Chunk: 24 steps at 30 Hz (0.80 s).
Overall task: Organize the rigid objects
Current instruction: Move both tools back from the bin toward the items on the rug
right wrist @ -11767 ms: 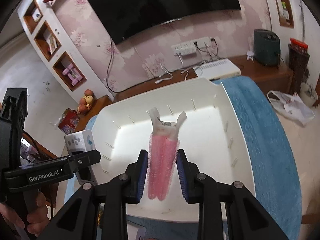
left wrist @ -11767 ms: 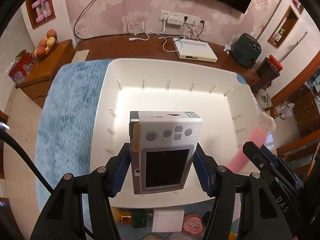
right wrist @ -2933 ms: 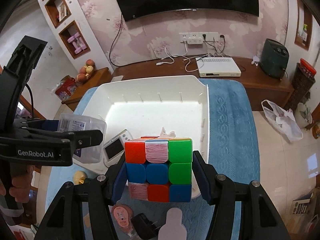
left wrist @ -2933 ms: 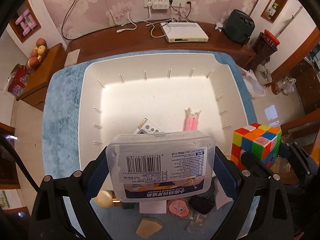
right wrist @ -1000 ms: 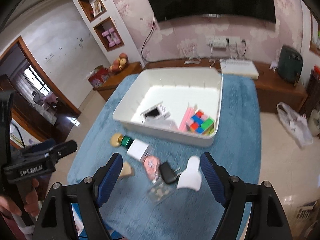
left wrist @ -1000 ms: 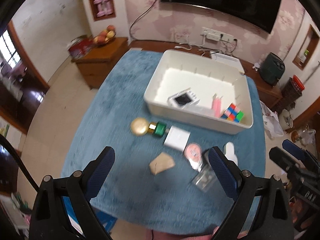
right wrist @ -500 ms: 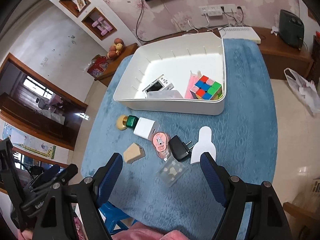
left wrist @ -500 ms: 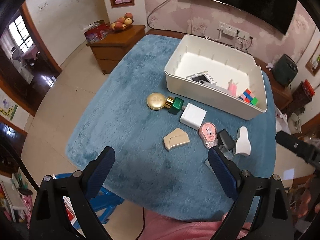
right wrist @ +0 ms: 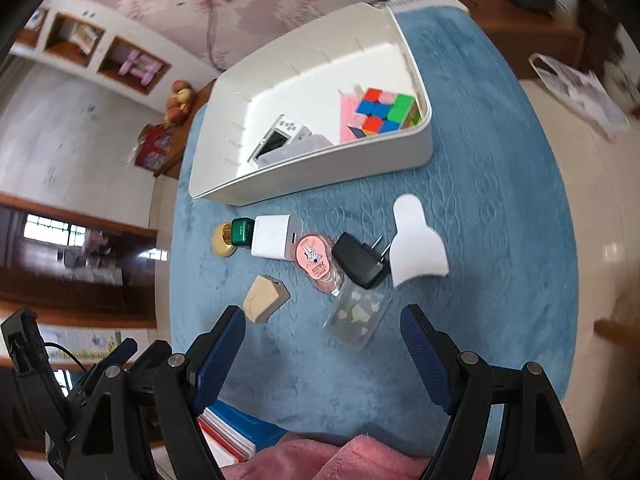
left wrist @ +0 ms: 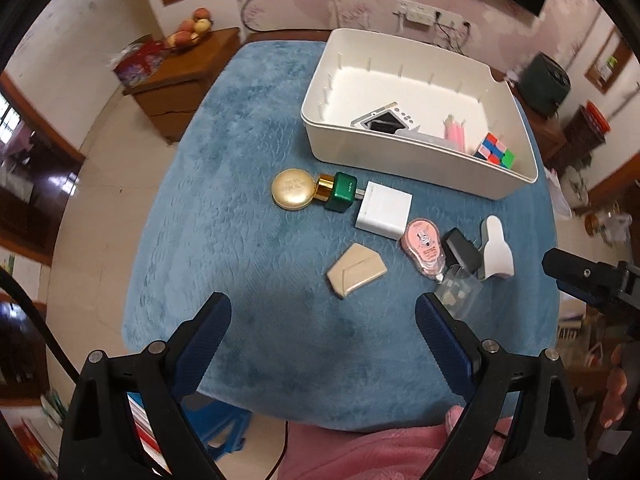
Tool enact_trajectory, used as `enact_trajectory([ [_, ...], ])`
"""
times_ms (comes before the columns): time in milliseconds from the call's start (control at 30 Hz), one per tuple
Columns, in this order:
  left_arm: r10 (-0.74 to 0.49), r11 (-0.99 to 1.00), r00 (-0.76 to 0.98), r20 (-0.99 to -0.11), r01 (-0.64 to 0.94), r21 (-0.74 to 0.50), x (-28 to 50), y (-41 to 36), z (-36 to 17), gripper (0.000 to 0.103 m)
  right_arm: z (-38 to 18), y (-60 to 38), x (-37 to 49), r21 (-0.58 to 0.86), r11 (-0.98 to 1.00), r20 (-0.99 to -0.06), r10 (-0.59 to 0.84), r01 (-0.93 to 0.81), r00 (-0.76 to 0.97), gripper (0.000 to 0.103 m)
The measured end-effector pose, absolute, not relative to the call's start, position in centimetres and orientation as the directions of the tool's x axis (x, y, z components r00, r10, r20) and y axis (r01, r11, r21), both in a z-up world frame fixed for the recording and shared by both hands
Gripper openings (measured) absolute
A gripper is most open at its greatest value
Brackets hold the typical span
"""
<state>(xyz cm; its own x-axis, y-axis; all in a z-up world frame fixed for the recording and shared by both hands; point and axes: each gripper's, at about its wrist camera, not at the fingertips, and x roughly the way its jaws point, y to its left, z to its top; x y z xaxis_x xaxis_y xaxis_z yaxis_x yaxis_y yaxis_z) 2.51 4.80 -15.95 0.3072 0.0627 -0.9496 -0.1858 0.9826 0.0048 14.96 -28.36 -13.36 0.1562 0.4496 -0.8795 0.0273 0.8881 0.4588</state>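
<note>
A white bin (left wrist: 400,162) (right wrist: 320,176) on the blue cloth holds a small camera (left wrist: 384,120), a pink item (left wrist: 454,134) and a colour cube (left wrist: 496,150) (right wrist: 384,114). Loose on the cloth in front of it lie a gold-capped green bottle (left wrist: 316,190), a white cube charger (left wrist: 384,210) (right wrist: 276,236), a beige case (left wrist: 356,270) (right wrist: 266,298), a pink tape dispenser (left wrist: 424,246) (right wrist: 316,262), a black plug (right wrist: 360,266), a white scraper (right wrist: 416,250) and a clear box (right wrist: 358,316). My left gripper (left wrist: 322,320) and right gripper (right wrist: 320,332) hang open and empty above the near cloth.
The blue cloth (left wrist: 240,200) covers a round table with a drop at its near edge. A pink sleeve (left wrist: 380,452) sits below. A wooden cabinet with fruit (left wrist: 188,36) stands far left. A blue stool (right wrist: 240,428) is beneath the table edge.
Both grippers have sunk toward the table, so the loose items look larger. The right view has rolled, tilting the bin. Earlier, the clear box and the cube were placed into the bin.
</note>
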Motion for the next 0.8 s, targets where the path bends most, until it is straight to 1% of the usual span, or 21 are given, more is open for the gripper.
enact_trajectory([
  [333, -0.005, 1.000, 0.263, -0.965, -0.017, -0.010, 5.0, 7.9, -16.8, 0.095, -15.4, -25.1, 13.6, 0.458, 0.868, -0.887, 0.429, 0.193, 0.172, 0.081],
  [433, -0.026, 0.999, 0.238, -0.971, 0.049, -0.014, 5.6, 8.2, -17.4, 0.095, -16.2, -24.3, 13.2, 0.434, 0.869, -0.899, 0.400, 0.236, 0.179, 0.080],
  [600, -0.084, 0.988, 0.192, -0.978, 0.147, -0.055, 6.6, 8.3, -18.8, 0.095, -18.1, -23.5, 12.6, 0.389, 0.870, -0.920, 0.350, 0.303, 0.177, 0.081],
  [800, -0.111, 0.960, 0.151, -0.982, 0.271, -0.067, 7.8, 7.3, -20.5, 0.095, -20.3, -23.6, 12.2, 0.354, 0.854, -0.935, 0.313, 0.382, 0.168, 0.081],
])
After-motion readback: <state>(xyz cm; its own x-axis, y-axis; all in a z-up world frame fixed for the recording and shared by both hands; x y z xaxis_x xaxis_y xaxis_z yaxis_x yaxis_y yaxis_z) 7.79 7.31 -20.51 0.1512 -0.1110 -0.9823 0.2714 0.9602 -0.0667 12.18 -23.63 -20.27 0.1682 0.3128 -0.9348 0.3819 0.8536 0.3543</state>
